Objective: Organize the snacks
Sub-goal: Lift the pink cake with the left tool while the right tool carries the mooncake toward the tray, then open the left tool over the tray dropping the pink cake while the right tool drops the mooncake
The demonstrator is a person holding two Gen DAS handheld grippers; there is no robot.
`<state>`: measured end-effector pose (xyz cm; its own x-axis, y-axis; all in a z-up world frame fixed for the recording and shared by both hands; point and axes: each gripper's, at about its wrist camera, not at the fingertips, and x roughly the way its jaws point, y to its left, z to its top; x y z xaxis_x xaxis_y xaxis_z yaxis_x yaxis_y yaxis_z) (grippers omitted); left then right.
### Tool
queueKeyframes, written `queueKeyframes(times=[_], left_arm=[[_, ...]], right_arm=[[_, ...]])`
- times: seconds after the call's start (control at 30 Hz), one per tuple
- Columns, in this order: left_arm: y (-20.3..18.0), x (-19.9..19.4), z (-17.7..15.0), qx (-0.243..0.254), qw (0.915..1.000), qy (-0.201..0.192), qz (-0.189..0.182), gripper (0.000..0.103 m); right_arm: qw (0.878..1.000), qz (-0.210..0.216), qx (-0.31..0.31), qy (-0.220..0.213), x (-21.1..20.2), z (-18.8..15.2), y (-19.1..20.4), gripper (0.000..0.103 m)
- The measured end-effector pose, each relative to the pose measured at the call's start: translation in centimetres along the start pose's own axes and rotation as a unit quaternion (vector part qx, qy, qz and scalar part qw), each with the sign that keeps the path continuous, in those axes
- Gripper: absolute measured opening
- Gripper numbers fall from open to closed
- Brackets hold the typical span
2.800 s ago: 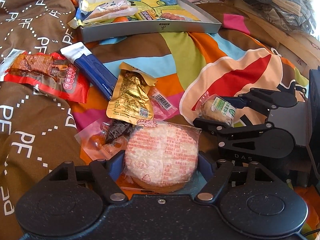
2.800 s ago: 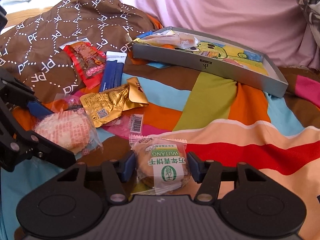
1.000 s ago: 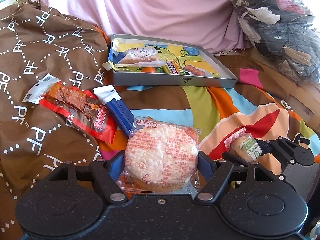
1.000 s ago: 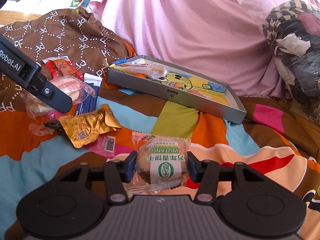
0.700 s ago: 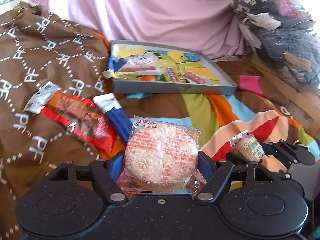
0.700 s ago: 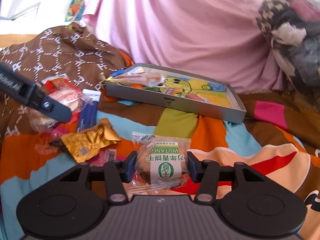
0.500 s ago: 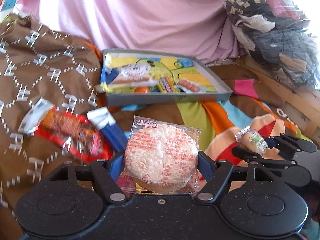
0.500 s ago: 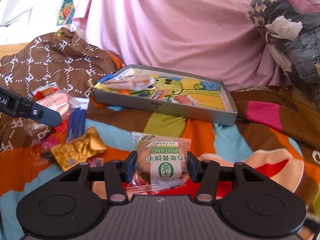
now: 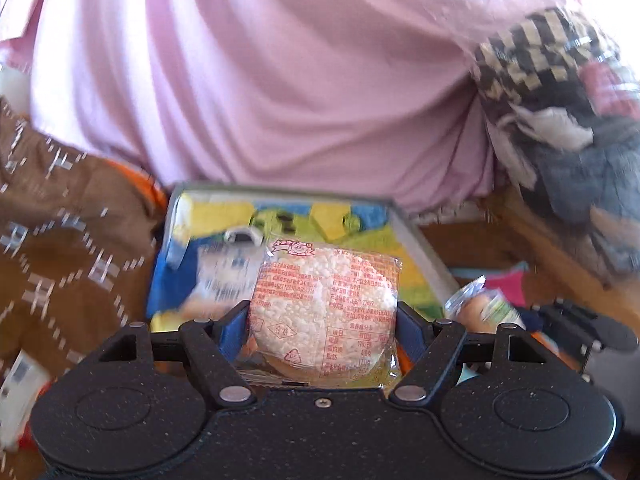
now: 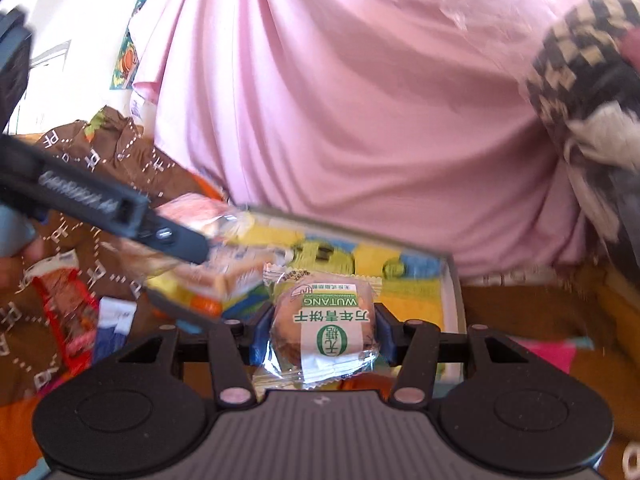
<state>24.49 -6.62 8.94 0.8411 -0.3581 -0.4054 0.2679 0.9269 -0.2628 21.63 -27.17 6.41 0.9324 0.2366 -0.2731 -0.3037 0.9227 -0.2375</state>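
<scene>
Above the grey tray, the left gripper clamps a rice cracker packet and the right gripper a green-labelled biscuit, both apparently awaiting lowering and release.

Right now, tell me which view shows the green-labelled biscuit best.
Right wrist view: the green-labelled biscuit sits centred and sharp in the right gripper, label readable. The left wrist view catches it only small and blurred at the right edge.

The tray lies directly ahead. Its left part is occupied by wrapped snacks; its right part is bare. A pink cloth rises just behind the tray. The bundle of clothes blocks the right side.
</scene>
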Motion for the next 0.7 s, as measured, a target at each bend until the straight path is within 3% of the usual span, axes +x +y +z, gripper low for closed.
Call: queueKeyframes(times=[0.23,0.47,0.7], left_arm=[[-1.1,4.1,2.6,0.023,0.9993,-0.004,0.028,0.076],[0.0,8.5,2.8,0.012,0.9982,0.028,0.052,0.076],[-1.0,11.0,2.7,0.068,0.9947,0.034,0.069,0.076]], right_arm=[[0.999,-0.028,0.032,-0.019,2.8,1.1,-1.5,0.056],[0.995,-0.052,0.082,-0.023,6.6,0.4,-3.6,0.056],[0.992,-0.057,0.115,0.0,10.4,-1.4,-4.4,0.056]])
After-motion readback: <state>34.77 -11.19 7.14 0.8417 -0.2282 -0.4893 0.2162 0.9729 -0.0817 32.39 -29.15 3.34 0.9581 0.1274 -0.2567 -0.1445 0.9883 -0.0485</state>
